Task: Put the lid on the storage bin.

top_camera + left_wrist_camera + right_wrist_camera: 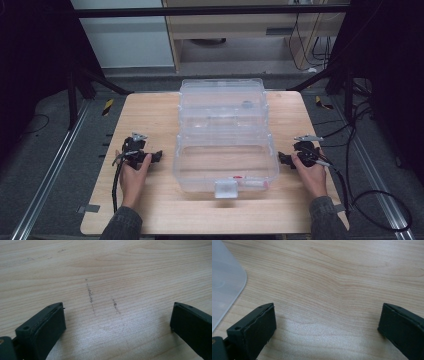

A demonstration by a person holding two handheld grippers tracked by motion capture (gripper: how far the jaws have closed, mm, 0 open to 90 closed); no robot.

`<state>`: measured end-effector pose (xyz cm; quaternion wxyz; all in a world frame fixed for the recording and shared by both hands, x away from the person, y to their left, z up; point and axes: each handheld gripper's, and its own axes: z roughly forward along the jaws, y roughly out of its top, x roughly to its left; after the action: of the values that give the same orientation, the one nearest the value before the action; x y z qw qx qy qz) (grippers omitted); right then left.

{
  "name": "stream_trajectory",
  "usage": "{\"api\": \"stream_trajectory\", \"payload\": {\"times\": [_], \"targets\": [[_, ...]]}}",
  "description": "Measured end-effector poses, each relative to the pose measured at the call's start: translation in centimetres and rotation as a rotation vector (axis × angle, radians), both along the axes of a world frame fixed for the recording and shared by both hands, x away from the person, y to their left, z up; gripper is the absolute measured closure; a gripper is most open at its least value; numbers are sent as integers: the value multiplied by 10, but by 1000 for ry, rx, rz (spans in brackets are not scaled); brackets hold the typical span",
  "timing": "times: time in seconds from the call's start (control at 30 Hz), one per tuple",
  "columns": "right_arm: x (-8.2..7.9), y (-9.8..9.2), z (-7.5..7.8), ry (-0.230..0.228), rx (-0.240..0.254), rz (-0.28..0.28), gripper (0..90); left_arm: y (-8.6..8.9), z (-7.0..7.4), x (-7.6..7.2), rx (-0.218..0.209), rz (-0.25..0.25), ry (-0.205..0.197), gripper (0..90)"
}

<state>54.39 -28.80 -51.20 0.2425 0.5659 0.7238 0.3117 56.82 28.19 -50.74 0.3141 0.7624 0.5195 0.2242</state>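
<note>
Both the left gripper (156, 156) and right gripper (283, 159) rest on the wooden worktop (150, 117) with jaws spread wide, nothing between them. Between the two stands a clear plastic box (225, 135), lid closed, reaching from the far edge toward the near edge, with a pale latch (226, 189) facing the near edge.

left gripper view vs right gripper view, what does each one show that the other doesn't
Left gripper view alone: dark scuff marks on the wooden table ahead of the open left hand-held gripper. Right gripper view alone: a rounded corner of the clear plastic box at the left edge, beside the open right hand-held gripper. Both: two black jaws standing wide apart over bare wood, nothing between them.
</note>
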Motion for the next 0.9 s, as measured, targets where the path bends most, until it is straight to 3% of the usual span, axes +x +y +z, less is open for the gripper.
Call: {"api": "stream_trajectory", "payload": {"times": [0.2, 0.4, 0.53, 0.6, 0.7, 0.73, 0.8, 0.83, 0.87, 0.9], "targets": [[-5, 3, 0, 0, -2, -7, 13, -2, 0, -2, 2, 17, 1, 0], [-9, 3, 0, -3, 1, 24, 14, -3, 0, -6, 1, 19, 1, 0], [-14, 3, 0, -8, 8, 54, 35, -4, 0, -16, 1, -53, 4, 0], [-21, 2, 2, -11, 47, 71, 64, -6, 2, -23, 7, -87, 16, 11], [-39, 3, 15, -39, 4, 126, 66, -8, 11, -38, 2, -107, 10, 34], [-44, 5, 20, -55, -14, 140, 71, -11, 19, -49, 23, -141, -8, 36], [-50, 6, 25, -76, -39, 158, 81, -13, 22, -53, 38, -164, -13, 37], [-62, 9, 36, -98, -93, 176, 105, -16, 30, -63, 38, -210, -32, 37], [-62, 9, 36, -98, -93, 176, 105, -16, 30, -63, 38, -210, -32, 37], [-74, 11, 46, -102, -173, 198, 114, -17, 37, -71, 26, -250, -50, 37]]}}
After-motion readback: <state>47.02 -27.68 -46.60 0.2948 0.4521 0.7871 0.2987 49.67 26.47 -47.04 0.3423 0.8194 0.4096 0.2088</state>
